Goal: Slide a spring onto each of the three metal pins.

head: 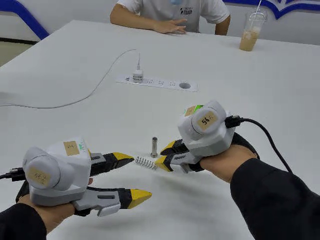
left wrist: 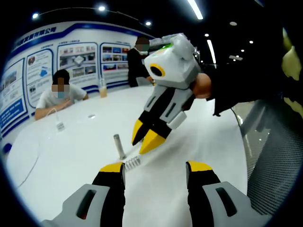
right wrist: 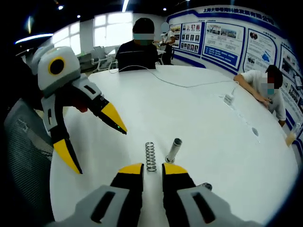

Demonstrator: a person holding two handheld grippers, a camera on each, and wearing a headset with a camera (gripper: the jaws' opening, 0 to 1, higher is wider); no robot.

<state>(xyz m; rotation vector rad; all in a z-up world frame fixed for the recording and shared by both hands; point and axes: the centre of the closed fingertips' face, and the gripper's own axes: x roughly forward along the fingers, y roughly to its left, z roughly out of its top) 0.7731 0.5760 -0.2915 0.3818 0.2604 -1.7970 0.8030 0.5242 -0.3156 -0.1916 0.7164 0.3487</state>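
Note:
One metal pin (head: pixel 154 146) stands upright on the white table (head: pixel 240 90). A short steel spring (head: pixel 146 162) lies flat just in front of it. My right gripper (head: pixel 165 154) is low over the table, its jaws a narrow gap apart, and the lower tip touches the spring's right end. In the right gripper view the spring (right wrist: pixel 150 156) lies straight ahead of the right gripper (right wrist: pixel 152 169), with the pin (right wrist: pixel 173 150) to its right. My left gripper (head: pixel 131 176) stands wide open to the left of the spring, holding nothing. The left gripper view shows the spring (left wrist: pixel 132 162) by its left jaw.
A white power strip (head: pixel 157 82) with a plugged-in adapter and a cable lies mid-table. An iced drink cup (head: pixel 251 31) stands at the far right. A person sits across the table, one hand (head: pixel 170 25) resting on it. A mesh chair (left wrist: pixel 270 156) stands beside the table.

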